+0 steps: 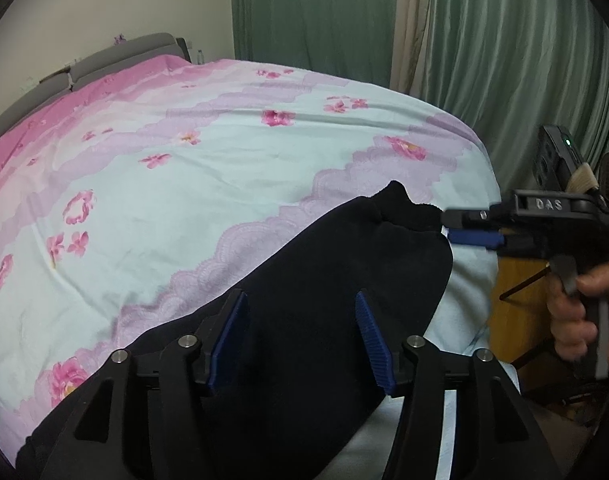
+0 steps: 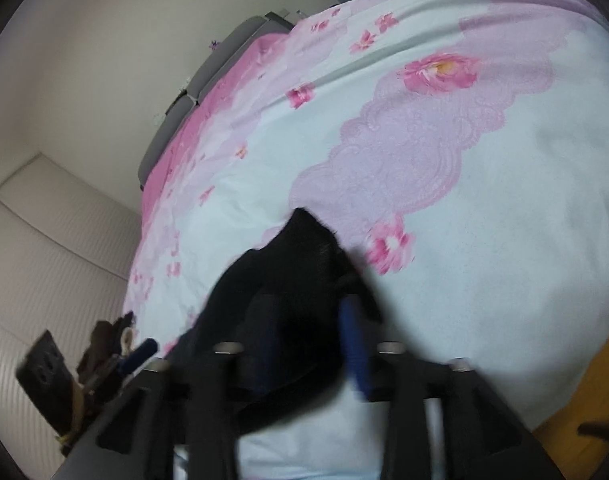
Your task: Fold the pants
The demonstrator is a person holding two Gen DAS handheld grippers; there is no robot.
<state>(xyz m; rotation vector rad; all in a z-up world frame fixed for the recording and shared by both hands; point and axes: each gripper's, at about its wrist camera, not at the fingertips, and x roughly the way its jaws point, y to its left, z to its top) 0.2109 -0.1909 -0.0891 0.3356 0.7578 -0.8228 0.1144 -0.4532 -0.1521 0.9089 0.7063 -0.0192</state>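
The dark navy pants [image 1: 324, 280] lie on the flowered bedsheet [image 1: 208, 184] near the bed's near right corner. My left gripper [image 1: 302, 336] is open above the cloth, with its blue pads [image 1: 230, 344] wide apart over the pants. My right gripper [image 1: 448, 226] comes in from the right in the left wrist view and is shut on the far hem end of the pants. In the blurred right wrist view the right gripper [image 2: 308, 344] holds a bunch of dark pants cloth [image 2: 300, 248] between its pads [image 2: 354, 344].
Green curtains [image 1: 504, 60] hang behind the bed. A grey headboard [image 1: 104, 56] is at the far left. A wooden bedside surface [image 1: 516, 300] stands past the bed's right edge. The left gripper's body [image 2: 84, 372] shows low left in the right wrist view.
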